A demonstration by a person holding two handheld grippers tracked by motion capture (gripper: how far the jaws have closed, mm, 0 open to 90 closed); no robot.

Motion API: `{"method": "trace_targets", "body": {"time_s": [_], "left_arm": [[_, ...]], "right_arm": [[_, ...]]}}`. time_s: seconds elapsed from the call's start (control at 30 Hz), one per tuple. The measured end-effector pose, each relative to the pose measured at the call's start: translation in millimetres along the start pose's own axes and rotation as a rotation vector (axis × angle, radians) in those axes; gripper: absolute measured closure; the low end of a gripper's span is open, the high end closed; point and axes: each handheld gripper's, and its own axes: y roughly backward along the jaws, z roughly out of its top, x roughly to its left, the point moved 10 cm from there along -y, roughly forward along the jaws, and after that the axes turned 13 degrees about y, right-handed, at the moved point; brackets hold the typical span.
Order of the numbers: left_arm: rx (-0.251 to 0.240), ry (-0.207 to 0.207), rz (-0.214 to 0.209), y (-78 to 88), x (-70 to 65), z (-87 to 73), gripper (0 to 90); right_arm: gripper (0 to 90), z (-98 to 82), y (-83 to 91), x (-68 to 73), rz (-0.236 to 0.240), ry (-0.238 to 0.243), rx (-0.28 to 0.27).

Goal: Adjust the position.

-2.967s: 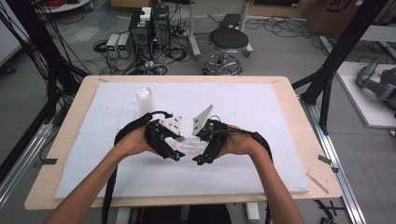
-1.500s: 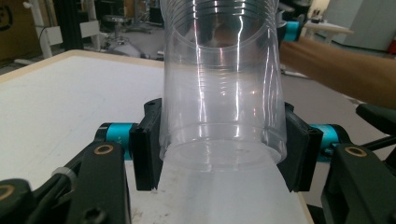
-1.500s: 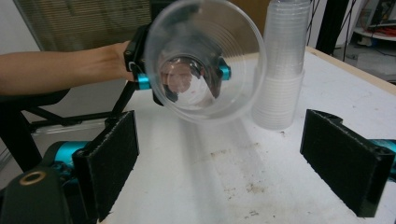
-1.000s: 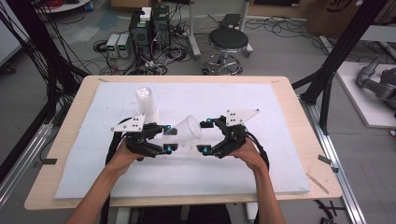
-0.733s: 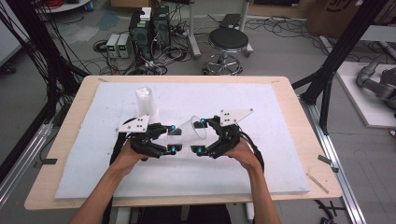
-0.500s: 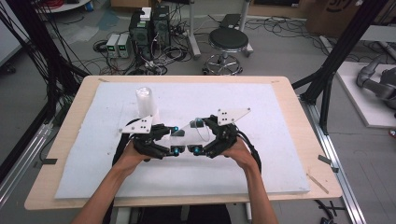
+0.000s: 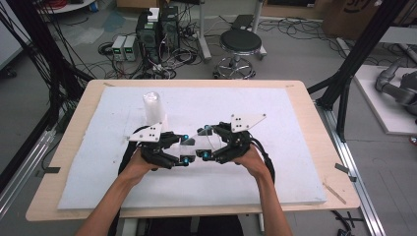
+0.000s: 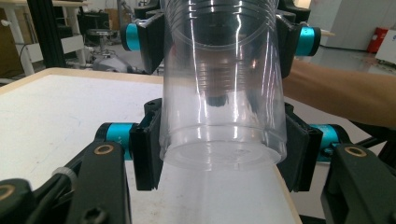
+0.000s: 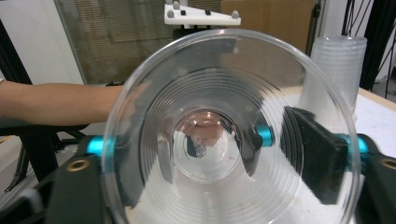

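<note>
Since the earlier frames both hands have drawn toward each other over the middle of the bench [image 7: 295,162], and the jaws of the right tool [image 7: 202,142] have just been closing with a clear plastic cup [image 7: 199,143] between them. The left tool [image 7: 187,148] is clamped on the cup's base end: its own view shows the pads [image 8: 147,151] pressed to either side of the cup [image 8: 223,93] near the bottom. In that same view the far tool's pads [image 8: 154,39] stand at the rim end, seemingly against the wall. The right gripper view looks straight into the open mouth of the cup [image 9: 233,135], with one pad [image 9: 317,156] close outside the rim — whether it presses yet or only brackets the wall cannot be told through the plastic, though the high view suggests contact.

The cup is held on its side above the foam mat, between the two tools, clear of the surface. A stack of cups [image 7: 153,109] stands upright farther back on the left, well apart from the hands; the right gripper view shows it [image 9: 334,70] behind the held cup.

Judged progress — one cup is off the stack and carried to the middle; the two-handed grip appears just formed. What seems left is a handover, or pulling nested cups apart; whether the held piece is one cup or two nested cannot be told.
</note>
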Motion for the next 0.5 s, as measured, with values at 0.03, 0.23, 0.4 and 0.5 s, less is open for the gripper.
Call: {"method": "trace_targets", "body": {"time_s": [0.03, 0.23, 0.4, 0.5], "left_arm": [[0.001, -0.001, 0.001, 0.1, 0.0, -0.1, 41.9], [0.013, -0.007, 0.009, -0.2, -0.6, -1.2, 39.7], [0.036, 0.048, 0.123, -1.8, 10.5, -3.9, 1.7], [0.063, 0.038, 0.139, 0.8, 9.9, -5.9, 1.7]], "right_arm": [[30.5, 0.1, 0.1, 0.4, 0.003, 0.003, 0.0], [31.6, -0.6, -0.2, 1.2, 0.008, 0.004, 0.006], [31.6, -0.8, 0.4, 0.2, 0.002, 0.0, 0.008], [31.6, -0.5, 2.3, -0.4, -0.007, 0.002, 0.012]]}}
